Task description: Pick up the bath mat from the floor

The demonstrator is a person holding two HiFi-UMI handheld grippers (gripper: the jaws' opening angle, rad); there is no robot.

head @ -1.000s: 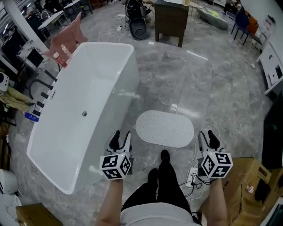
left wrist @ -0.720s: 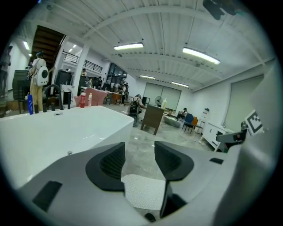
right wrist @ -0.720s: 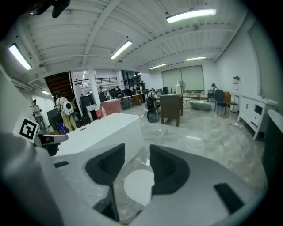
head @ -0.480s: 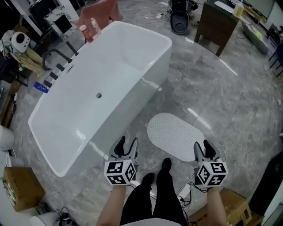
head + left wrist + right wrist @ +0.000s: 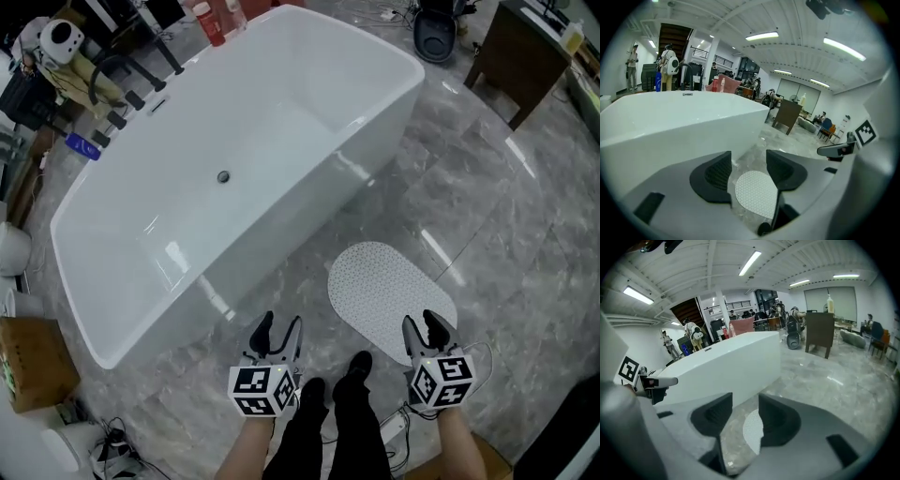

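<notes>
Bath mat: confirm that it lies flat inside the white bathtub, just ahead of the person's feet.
Not right. The bath mat lies flat on the grey floor beside the white bathtub, not inside it. It is just ahead of the person's feet, as you say. The head view shows this.

LEFT: bathtub wall stands near bath mat, narrow floor strip between | FAR/RIGHT: bare floor, open approach | NEAR: person's shoe just beside the mat's edge | NEAR-RIGHT: power strip on floor
</notes>
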